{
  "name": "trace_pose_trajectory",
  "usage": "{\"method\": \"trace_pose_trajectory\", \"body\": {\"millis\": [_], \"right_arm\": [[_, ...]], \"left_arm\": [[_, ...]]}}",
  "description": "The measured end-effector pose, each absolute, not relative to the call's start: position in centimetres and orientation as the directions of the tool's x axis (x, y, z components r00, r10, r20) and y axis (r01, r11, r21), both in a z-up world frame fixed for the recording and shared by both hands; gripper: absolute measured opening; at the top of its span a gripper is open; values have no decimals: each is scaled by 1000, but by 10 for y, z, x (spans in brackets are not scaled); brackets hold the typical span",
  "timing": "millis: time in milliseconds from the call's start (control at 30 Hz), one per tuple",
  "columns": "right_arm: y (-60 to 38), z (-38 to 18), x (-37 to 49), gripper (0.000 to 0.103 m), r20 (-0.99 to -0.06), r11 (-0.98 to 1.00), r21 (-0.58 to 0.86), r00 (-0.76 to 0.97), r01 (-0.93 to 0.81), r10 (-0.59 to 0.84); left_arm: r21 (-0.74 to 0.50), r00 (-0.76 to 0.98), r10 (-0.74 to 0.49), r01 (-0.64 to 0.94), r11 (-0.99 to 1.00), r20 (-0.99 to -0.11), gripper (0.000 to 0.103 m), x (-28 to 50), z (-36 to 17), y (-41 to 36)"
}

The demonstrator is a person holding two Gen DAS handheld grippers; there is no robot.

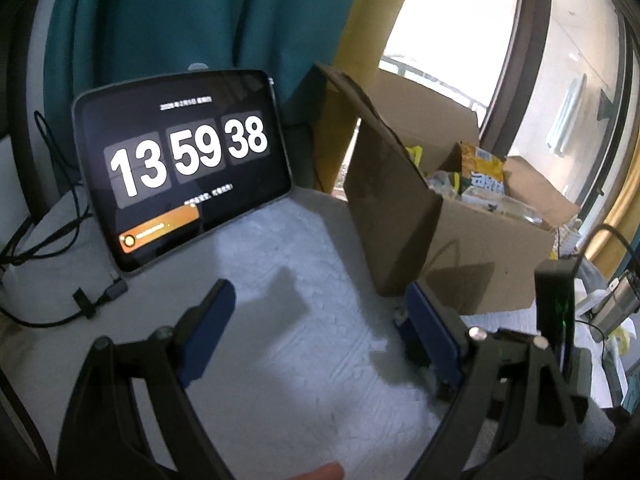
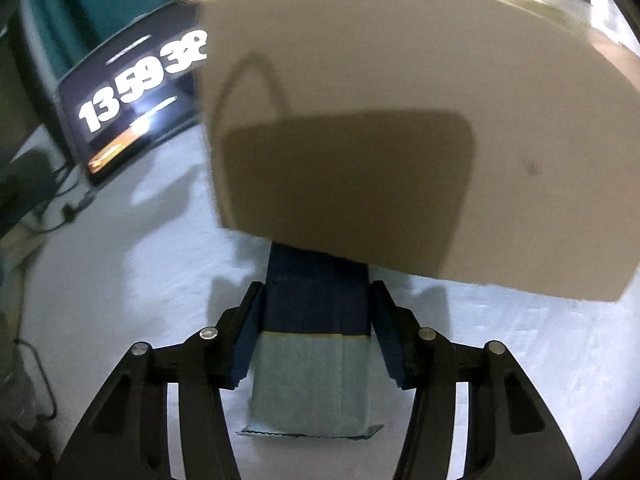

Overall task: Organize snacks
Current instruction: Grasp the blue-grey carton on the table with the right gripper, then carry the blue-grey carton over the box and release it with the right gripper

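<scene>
Left hand-held gripper [image 1: 316,308] spread apart; right hand-held gripper [image 2: 316,322] clamped on a snack packet [image 2: 314,344].

Left view: tablet clock [image 1: 184,168] at 10 o'clock on the white worktop [image 1: 280,248]; cardboard box [image 1: 460,252] holding snack bags [image 1: 480,176] at 2 o'clock. Right view: the dark-blue-and-green packet sits between the pads, its far end apparently hidden by the box at 12 o'clock.

Matt brown cardboard box [image 1: 472,256]; glossy crinkled plastic snack bags [image 1: 482,174]; textured white cloth on the desk [image 1: 288,280]; glossy glass tablet [image 1: 184,164]; matt foil-like snack packet [image 2: 316,344].
</scene>
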State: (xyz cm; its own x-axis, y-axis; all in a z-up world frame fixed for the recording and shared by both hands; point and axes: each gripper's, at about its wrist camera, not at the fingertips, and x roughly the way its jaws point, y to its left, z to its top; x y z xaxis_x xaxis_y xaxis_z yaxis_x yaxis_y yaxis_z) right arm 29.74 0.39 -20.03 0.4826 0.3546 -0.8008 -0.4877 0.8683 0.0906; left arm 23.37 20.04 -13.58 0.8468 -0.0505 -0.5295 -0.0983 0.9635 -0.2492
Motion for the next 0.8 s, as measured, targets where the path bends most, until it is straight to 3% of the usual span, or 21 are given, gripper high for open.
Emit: {"method": "trace_pose_trajectory", "body": {"millis": [233,800], "right_arm": [[28,-182,269,55,-778,788,95,449,-608,440],[40,-123,229,54,-692,695,120,442,-709,570]], "left_arm": [[-247,857,-4,-144,958,-516,88,228,-131,210],[-189,856,117,-241,952,-504,88,175,-116,219]]}}
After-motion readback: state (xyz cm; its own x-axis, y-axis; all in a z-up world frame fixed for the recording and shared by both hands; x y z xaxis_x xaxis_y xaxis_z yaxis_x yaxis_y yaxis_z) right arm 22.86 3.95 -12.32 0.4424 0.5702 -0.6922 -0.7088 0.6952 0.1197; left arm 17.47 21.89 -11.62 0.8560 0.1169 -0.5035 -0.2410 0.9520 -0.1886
